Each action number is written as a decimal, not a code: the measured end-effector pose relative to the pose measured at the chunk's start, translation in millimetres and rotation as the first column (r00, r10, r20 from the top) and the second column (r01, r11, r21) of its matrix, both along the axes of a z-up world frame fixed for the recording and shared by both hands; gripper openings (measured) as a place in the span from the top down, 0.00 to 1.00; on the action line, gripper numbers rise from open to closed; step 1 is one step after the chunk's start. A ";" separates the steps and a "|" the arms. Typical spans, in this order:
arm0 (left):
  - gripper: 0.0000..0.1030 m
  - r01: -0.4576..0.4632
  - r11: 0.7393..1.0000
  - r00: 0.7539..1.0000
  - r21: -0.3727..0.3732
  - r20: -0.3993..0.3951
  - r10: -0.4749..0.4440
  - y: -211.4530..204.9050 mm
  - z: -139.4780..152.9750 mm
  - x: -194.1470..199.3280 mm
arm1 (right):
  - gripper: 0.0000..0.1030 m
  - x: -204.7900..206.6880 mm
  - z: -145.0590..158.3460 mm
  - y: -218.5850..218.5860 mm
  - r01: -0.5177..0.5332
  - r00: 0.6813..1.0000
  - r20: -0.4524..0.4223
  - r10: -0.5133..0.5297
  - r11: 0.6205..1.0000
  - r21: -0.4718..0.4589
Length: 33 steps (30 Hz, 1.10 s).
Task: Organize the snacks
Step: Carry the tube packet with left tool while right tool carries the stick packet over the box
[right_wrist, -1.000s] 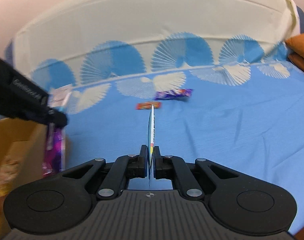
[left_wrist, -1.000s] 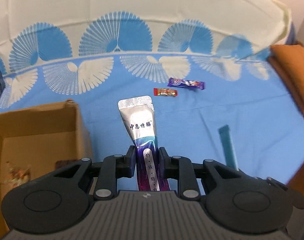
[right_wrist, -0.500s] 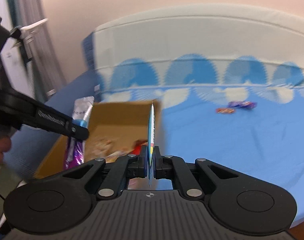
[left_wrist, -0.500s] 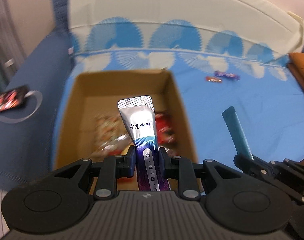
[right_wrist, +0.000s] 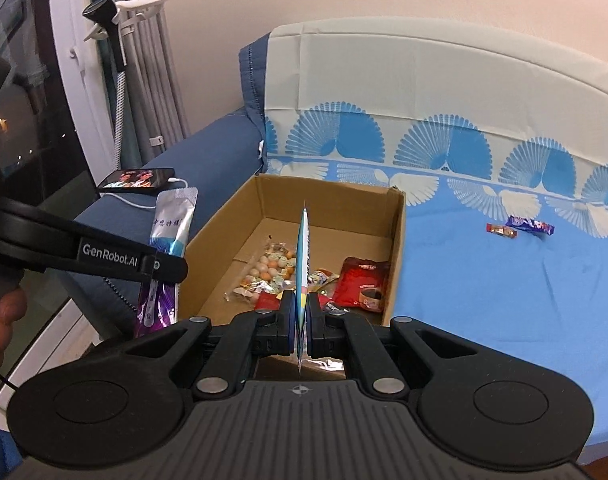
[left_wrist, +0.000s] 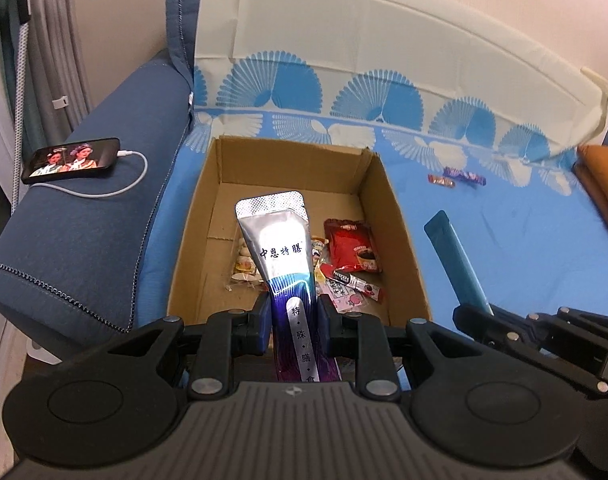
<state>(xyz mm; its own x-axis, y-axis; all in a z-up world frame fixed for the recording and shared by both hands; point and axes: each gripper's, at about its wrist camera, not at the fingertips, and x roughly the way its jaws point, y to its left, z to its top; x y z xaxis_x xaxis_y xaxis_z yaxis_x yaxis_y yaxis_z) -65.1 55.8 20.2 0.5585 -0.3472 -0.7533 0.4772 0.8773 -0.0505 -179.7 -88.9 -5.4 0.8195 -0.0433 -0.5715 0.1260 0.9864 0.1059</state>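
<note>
From the left wrist view, the left gripper (left_wrist: 294,322) squeezes a silver and purple packet (left_wrist: 282,252) tight and holds it above the cardboard box (left_wrist: 400,240), which has a red packet (left_wrist: 350,250) and other snacks inside. From the right wrist view, the right gripper (right_wrist: 301,314) pinches a thin blue packet (right_wrist: 303,248) edge-on over the same box, while two small candy bars (right_wrist: 520,227) lie well apart on the blue sheet (right_wrist: 504,300).
</note>
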 end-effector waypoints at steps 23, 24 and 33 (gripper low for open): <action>0.75 -0.011 0.999 0.999 -0.044 0.030 0.013 20.5 7.3 -15.6 | 0.95 -14.7 9.7 19.2 -0.009 0.999 0.037 0.012 0.998 -0.067; 0.75 -0.012 0.999 1.000 -0.044 0.028 0.013 20.8 7.1 -15.2 | 0.95 -14.7 9.6 20.3 -0.010 0.999 0.036 0.013 0.998 -0.068; 0.75 -0.033 0.999 0.999 -0.040 0.021 0.034 18.8 6.8 -9.3 | 0.95 -12.7 9.0 19.1 -0.021 0.999 0.027 0.022 0.998 -0.066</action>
<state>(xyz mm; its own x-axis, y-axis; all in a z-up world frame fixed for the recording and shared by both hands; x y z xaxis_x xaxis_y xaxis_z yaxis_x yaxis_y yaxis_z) -74.4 74.6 27.0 0.5861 -0.3576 -0.7270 0.4488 0.8904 -0.0761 -192.4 -69.8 3.6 0.8363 -0.0619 -0.5448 0.1025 0.9937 0.0444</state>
